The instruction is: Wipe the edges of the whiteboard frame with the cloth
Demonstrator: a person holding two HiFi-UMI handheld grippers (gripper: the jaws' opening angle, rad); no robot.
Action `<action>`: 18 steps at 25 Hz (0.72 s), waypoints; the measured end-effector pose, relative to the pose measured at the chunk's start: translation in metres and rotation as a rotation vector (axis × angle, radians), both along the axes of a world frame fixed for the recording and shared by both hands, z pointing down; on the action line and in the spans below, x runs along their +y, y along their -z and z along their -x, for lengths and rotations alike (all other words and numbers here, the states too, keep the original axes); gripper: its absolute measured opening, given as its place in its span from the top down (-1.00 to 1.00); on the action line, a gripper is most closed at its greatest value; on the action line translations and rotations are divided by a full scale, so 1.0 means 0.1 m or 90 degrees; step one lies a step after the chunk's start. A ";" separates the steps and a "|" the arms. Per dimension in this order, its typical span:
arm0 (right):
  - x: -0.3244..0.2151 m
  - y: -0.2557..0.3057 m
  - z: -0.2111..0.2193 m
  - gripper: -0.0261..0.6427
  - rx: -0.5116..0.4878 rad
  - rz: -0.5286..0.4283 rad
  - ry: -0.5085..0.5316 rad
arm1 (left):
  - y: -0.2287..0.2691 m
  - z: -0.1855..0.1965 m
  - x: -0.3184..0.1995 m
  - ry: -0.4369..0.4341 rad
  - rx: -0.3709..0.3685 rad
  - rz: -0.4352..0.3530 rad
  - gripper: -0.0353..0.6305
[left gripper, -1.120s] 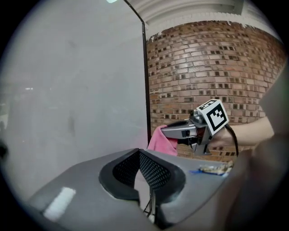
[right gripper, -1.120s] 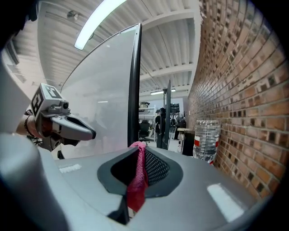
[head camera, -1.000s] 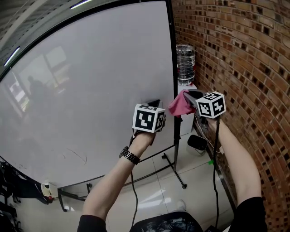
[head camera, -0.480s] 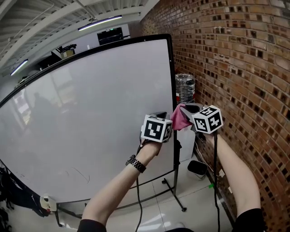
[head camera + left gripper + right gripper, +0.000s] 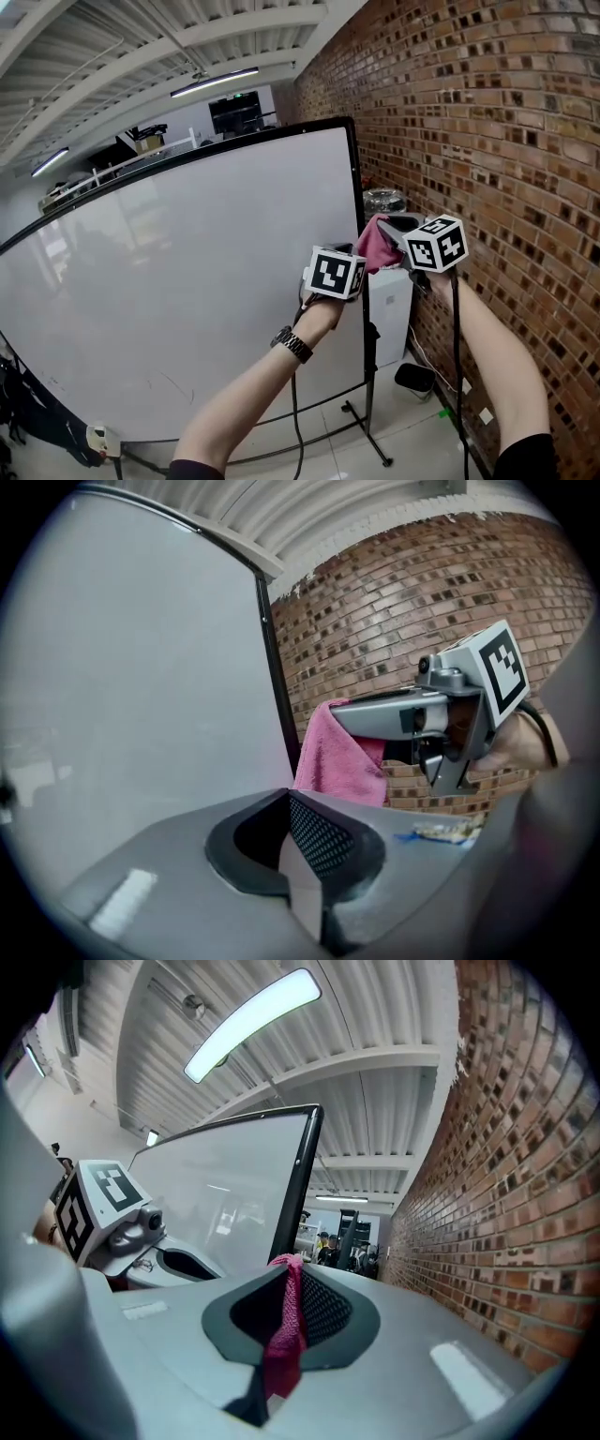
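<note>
The only print in sight is the black-and-white square pattern on each gripper's marker cube; it holds no letters or brand.

The person's left forearm slants up from the bottom of the head view, a dark metal wristwatch point(image 5: 292, 344) on the wrist. It holds the left gripper point(image 5: 337, 255) in front of the large white whiteboard point(image 5: 187, 281), near its right side. In the left gripper view the left gripper point(image 5: 292, 836) has its jaws pressed together with nothing between them.

The right forearm rises from the lower right corner alongside the red brick wall point(image 5: 487, 141), with a black cable hanging beside it. The right gripper point(image 5: 389, 231) is level with the left one and just to its right. Its jaws are clamped on the pink terry cloth point(image 5: 374, 246); the right gripper view shows a fold of the cloth point(image 5: 284, 1335) pinched in the right gripper point(image 5: 286, 1307).

The cloth point(image 5: 342, 757) hangs from the right gripper point(image 5: 394, 712) right beside the whiteboard's thin black right frame edge point(image 5: 357, 187). Whether cloth and frame edge point(image 5: 277, 686) touch cannot be told. Behind the cloth, a clear water bottle point(image 5: 384, 199) stands on a white dispenser point(image 5: 392, 309) against the wall.
</note>
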State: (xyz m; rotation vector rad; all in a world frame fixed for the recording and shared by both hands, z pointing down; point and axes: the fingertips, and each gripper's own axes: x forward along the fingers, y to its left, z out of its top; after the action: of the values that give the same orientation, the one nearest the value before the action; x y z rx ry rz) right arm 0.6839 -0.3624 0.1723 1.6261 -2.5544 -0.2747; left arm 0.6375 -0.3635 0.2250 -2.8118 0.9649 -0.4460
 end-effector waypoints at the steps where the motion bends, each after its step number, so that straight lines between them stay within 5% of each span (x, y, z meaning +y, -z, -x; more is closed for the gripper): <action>1: 0.00 0.12 0.01 0.85 -0.001 -0.009 0.002 | 0.10 0.00 -0.01 0.003 -0.002 -0.010 0.88; 9: 0.07 0.88 0.17 0.85 0.076 -0.076 0.019 | 0.92 -0.01 0.04 -0.020 -0.021 -0.099 0.88; 18: 0.25 1.69 0.17 0.85 0.049 -0.138 0.013 | 1.63 0.02 0.23 -0.014 0.010 -0.143 0.88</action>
State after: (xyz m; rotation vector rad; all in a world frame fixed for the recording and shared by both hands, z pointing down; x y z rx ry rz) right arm 0.6668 -0.3373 0.0034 1.6211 -2.5611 -0.6222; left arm 0.6351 -0.3401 0.0620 -2.6258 0.9225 -0.2927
